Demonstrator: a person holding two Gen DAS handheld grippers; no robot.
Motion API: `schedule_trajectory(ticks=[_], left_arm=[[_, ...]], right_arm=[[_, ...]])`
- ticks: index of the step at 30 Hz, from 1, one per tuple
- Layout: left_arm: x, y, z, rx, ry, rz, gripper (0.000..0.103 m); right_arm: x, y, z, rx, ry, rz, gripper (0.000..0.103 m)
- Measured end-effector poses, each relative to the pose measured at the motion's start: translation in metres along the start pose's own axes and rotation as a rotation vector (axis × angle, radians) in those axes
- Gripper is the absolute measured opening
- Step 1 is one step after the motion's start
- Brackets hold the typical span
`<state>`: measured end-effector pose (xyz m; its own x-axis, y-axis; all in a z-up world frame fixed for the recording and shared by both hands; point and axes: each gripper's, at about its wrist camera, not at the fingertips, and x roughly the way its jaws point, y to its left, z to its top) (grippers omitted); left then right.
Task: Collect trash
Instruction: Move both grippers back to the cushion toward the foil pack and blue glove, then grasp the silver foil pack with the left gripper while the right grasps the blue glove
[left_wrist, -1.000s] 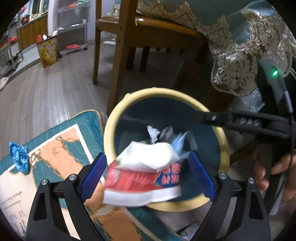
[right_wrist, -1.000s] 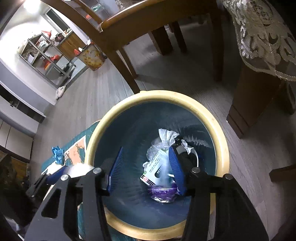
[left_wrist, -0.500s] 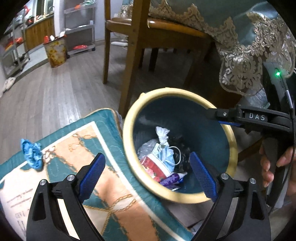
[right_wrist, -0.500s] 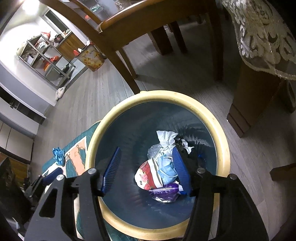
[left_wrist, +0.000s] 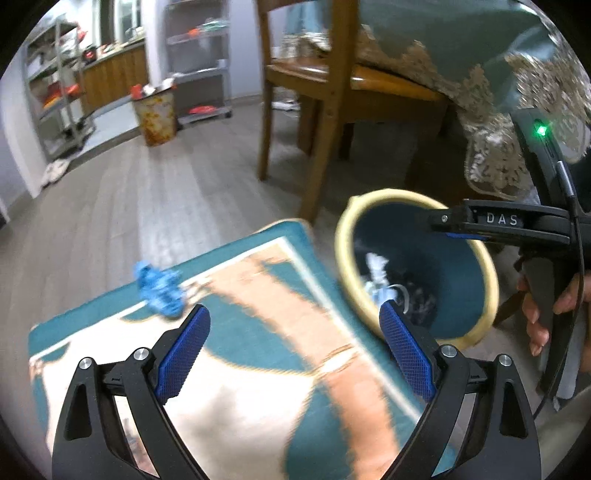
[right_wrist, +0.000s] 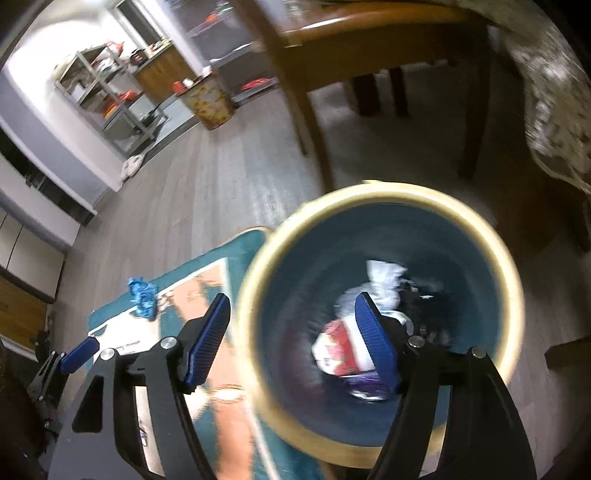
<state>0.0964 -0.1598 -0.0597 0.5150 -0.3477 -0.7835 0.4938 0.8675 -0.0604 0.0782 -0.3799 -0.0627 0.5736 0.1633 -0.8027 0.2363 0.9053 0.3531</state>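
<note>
Blue pads of the left gripper (left_wrist: 291, 354) stand wide apart with nothing between them, above the patterned rug (left_wrist: 258, 369), and the right gripper (right_wrist: 295, 339) is opening its jaws over the yellow-rimmed bin (right_wrist: 388, 195), also empty. Farther out on the rug lies a crumpled blue scrap (left_wrist: 159, 290), well apart from the bin, which already holds wrappers. I think this scrap is next: come down straight over it, close only when both pads are beside it.

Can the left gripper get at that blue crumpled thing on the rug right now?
Probably yes: the left gripper is open and empty, and the blue wad lies bare on the rug ahead with nothing between them.
</note>
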Motion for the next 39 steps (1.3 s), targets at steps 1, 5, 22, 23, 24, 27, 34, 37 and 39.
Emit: schedule_trajectory(ticks=[1, 5, 22, 23, 24, 27, 34, 37, 39], left_arm=[[-0.003, 0.009, -0.003, -0.015, 0.002, 0.006, 0.093], [-0.020, 0.060, -0.026, -0.070, 0.010, 0.064, 0.093], [-0.040, 0.121, -0.156, -0.244, 0.231, 0.068, 0.093], [-0.036, 0.119, -0.161, -0.248, 0.248, 0.066, 0.093], [-0.034, 0.116, -0.164, -0.243, 0.264, 0.061, 0.093], [-0.021, 0.110, -0.171, -0.188, 0.317, 0.082, 0.092], [-0.010, 0.106, -0.172, -0.131, 0.340, 0.144, 0.075], [-0.014, 0.108, -0.166, -0.119, 0.341, 0.145, 0.059], [-0.023, 0.117, -0.157, -0.140, 0.334, 0.135, 0.059]], right_arm=[[0.003, 0.010, -0.001, -0.013, 0.001, 0.001, 0.069], [0.022, 0.062, -0.006, -0.087, 0.023, 0.001, 0.070], [0.074, 0.192, -0.046, -0.314, 0.082, 0.002, 0.070], [0.075, 0.193, -0.047, -0.317, 0.084, 0.000, 0.070], [0.077, 0.194, -0.047, -0.319, 0.087, 0.000, 0.070], [0.079, 0.193, -0.048, -0.330, 0.096, -0.001, 0.070], [0.076, 0.182, -0.044, -0.295, 0.098, 0.000, 0.070], [0.080, 0.182, -0.047, -0.303, 0.110, 0.001, 0.070], [0.083, 0.183, -0.049, -0.306, 0.118, 0.004, 0.070]])
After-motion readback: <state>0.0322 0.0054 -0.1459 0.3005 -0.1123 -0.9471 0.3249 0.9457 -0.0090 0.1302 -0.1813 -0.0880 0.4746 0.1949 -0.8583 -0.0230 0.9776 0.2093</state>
